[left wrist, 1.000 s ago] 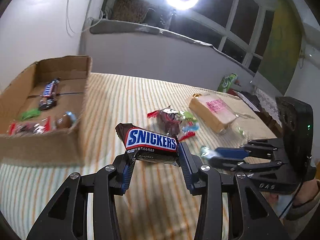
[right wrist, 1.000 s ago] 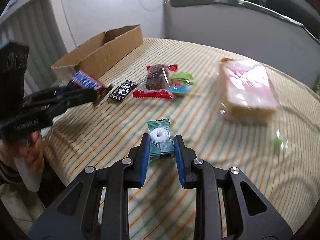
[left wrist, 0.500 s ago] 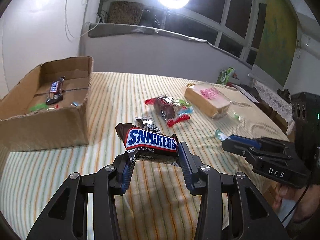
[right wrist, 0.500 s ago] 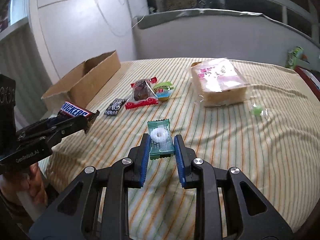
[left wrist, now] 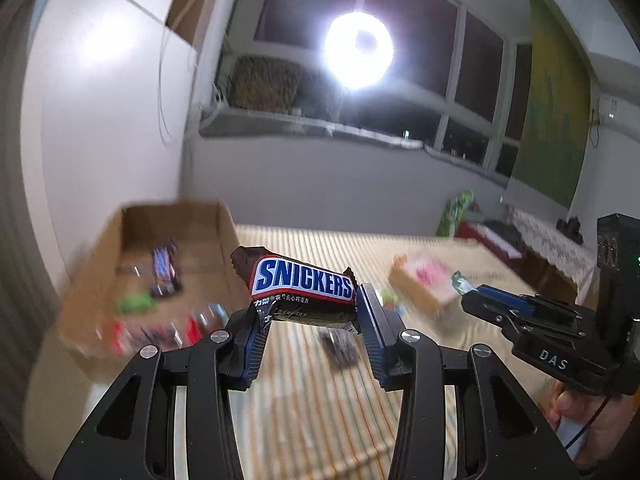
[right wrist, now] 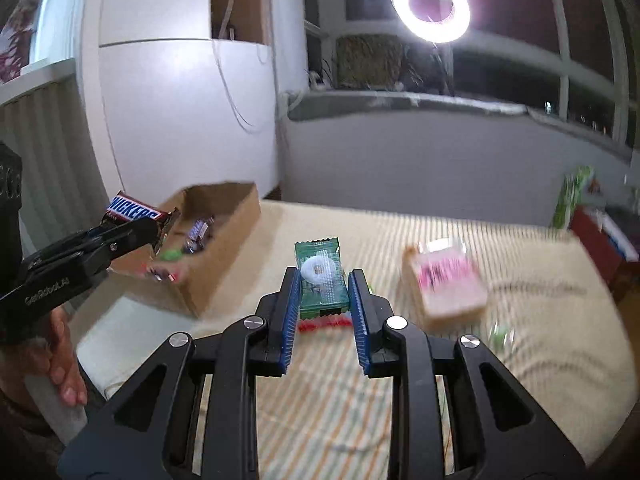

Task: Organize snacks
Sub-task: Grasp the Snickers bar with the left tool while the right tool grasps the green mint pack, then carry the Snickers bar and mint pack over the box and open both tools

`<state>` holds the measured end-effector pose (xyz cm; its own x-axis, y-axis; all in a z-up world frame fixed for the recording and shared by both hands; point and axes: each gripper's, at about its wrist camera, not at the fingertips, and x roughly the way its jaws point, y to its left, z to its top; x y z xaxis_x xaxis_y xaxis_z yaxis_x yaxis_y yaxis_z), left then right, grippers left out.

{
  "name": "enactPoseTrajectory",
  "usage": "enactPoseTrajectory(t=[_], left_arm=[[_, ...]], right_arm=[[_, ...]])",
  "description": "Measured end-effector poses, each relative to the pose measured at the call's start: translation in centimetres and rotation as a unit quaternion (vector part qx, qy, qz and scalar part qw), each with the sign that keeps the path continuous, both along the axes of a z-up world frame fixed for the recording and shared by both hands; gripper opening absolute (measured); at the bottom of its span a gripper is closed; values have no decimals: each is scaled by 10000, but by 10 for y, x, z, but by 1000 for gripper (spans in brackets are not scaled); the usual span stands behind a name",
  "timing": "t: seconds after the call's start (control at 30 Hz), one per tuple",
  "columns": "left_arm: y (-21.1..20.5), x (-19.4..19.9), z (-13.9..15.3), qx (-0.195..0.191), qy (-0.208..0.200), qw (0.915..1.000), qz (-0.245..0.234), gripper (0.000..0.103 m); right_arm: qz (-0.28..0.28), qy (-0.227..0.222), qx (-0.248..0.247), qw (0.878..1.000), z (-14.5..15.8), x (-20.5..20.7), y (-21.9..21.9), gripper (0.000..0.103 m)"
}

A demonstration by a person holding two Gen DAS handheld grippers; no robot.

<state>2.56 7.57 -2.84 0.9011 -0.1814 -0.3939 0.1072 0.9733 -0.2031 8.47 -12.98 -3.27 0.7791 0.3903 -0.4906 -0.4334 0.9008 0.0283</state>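
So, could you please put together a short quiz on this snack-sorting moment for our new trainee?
1. True or false: the left tongs hold a Snickers bar.
2. Which snack do the right tongs grip? A) a pink-labelled packet B) a green mint packet C) a red candy
3. Fill in: another blue-wrapped chocolate bar already lies inside the cardboard ____.

Key
1. True; the bar is clamped between the blue pads.
2. B; the green mint packet sits upright between the pads, while the pink-labelled packet lies on the striped cloth.
3. box; the cardboard box stands at the left of the cloth.
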Motion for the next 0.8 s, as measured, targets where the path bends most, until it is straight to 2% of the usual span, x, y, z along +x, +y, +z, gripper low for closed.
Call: enactPoseTrajectory(t=[0.13, 0.27, 0.47, 0.8], left_arm=[[23, 3, 18, -109, -177, 9998, 36, 41], [46, 3, 18, -209, -134, 9996, 156, 41], [91, 0, -3, -308, 175, 9976, 590, 41], [125, 3, -24, -261, 450, 9928, 1080, 41]], right_arm=[[82, -262, -108, 9996, 29, -5, 27, 25], [265, -257, -124, 9992, 34, -4, 54, 26], [633, -19, -77, 9980, 13, 10, 93, 26], [1291, 371, -135, 9909, -26, 36, 160, 26]])
